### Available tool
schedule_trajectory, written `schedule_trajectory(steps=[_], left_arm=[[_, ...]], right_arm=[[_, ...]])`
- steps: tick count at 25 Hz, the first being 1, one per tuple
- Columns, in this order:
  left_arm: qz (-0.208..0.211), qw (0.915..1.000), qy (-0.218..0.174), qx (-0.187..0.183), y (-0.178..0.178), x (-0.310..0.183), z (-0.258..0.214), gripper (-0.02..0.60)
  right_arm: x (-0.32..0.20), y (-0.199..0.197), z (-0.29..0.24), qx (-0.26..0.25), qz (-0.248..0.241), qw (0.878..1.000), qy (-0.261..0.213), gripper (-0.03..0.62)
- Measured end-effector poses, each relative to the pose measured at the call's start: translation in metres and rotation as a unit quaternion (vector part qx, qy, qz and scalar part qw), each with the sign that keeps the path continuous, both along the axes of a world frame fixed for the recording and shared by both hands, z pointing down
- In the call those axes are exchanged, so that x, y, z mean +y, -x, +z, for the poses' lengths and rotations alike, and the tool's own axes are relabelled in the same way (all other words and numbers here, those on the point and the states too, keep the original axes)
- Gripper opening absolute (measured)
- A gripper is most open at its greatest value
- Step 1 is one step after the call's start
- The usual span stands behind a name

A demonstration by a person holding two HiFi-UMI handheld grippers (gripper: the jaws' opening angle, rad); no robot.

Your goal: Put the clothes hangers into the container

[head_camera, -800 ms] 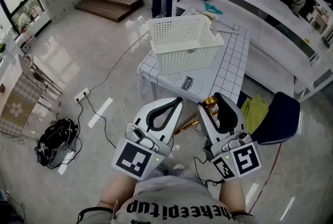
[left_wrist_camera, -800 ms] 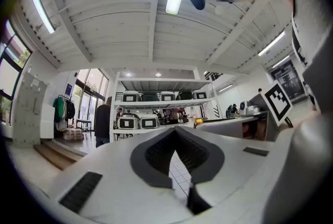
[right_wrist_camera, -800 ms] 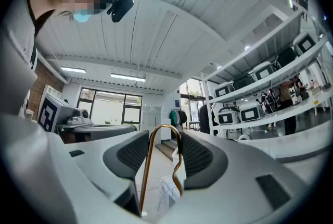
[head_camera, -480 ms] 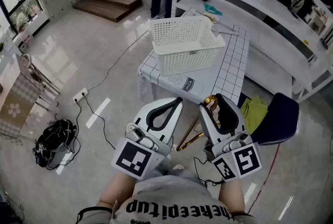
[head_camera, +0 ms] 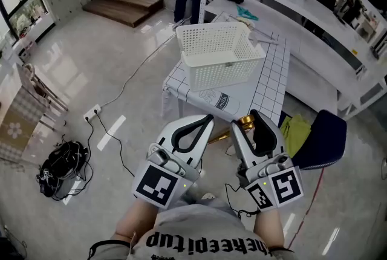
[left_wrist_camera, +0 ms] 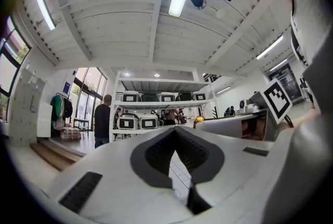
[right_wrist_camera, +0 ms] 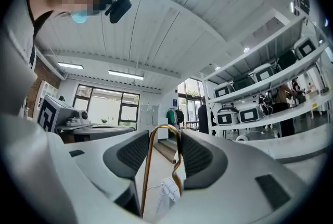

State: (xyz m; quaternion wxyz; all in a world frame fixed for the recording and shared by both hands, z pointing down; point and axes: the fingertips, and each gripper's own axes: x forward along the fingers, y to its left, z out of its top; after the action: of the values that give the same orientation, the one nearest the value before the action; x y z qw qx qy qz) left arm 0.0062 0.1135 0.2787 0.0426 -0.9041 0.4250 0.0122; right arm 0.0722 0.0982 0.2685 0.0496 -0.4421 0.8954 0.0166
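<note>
One hanger (head_camera: 219,135), a brownish bar on a thin gold hook, hangs short of the surface (head_camera: 269,86) with its hook clamped in the right gripper (head_camera: 245,121); probably light, stiff and prone to swing; the left gripper (head_camera: 204,121) is closed and empty; the basket (head_camera: 221,53) is open-topped with free room above its rim
</note>
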Motion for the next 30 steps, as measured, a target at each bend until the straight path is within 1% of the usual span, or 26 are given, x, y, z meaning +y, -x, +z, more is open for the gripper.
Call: schedule_trajectory(steps=[8,16,22,30], left_arm=[[0.002,1.0000,0.001,0.000,0.033,-0.005,0.001,0.020],[0.014,0.9999,-0.005,-0.004,0.063,-0.010,0.005,0.020],[0.026,0.9996,-0.003,-0.002,0.069,-0.015,0.007,0.020],[0.036,0.9993,0.003,-0.006,0.059,-0.032,0.011,0.020]], right_arm=[[-0.008,0.024,0.003,-0.018,0.012,0.999,0.025,0.212],[-0.011,0.045,0.005,-0.015,0.030,0.999,0.025,0.209],[-0.015,0.042,0.004,-0.008,0.062,0.998,0.029,0.204],[-0.035,0.025,0.003,0.002,0.083,0.996,0.031,0.199]])
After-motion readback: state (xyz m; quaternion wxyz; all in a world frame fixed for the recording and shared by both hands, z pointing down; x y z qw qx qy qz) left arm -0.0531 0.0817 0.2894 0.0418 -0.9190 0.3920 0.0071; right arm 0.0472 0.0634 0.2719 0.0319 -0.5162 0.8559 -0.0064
